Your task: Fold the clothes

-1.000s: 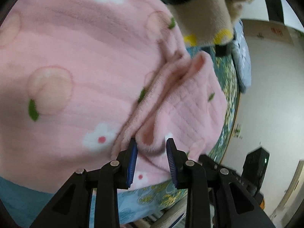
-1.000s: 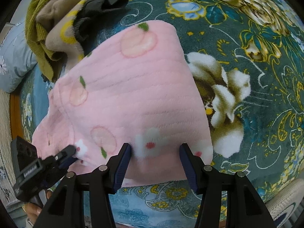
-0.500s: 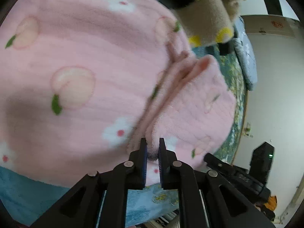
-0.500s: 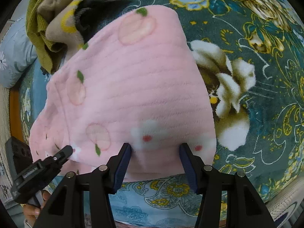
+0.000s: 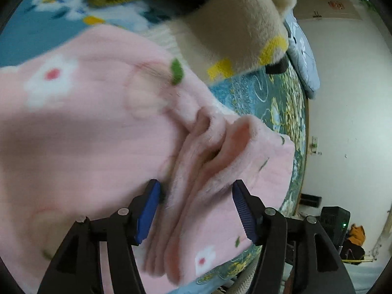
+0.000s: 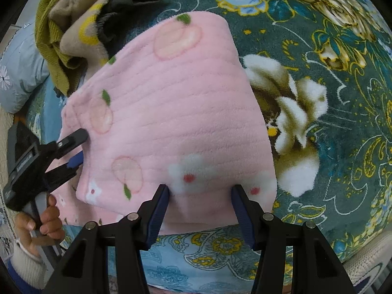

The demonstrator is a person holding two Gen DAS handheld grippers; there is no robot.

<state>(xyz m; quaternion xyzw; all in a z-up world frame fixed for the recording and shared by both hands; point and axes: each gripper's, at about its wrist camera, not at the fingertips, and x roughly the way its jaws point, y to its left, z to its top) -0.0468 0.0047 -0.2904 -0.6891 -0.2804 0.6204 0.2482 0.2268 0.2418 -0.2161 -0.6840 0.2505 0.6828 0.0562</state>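
- We're looking at a pink fleece garment with peach and white-flower print [image 6: 176,112], folded and lying flat on the teal floral plush blanket [image 6: 330,78].
- In the right wrist view its long axis runs away from us, the near hem at the bottom and the far end up towards the heap of olive, beige and dark clothes [image 6: 80,17].
- Our right gripper [image 6: 199,204] sits at the near hem with its fingers spread wide; the hem lies between them, nothing pinched.
- Our left gripper [image 5: 196,208] is released too, blue pads [image 5: 147,210] well apart, a bunched ridge of pink folds between them.
- From the right we see that left gripper [image 6: 73,149] at the garment's left edge, the person's hand [image 6: 46,218] round its handle.
- A pale blue pillow [image 5: 303,68] lies past the heap, by the white wall [image 5: 348,122].
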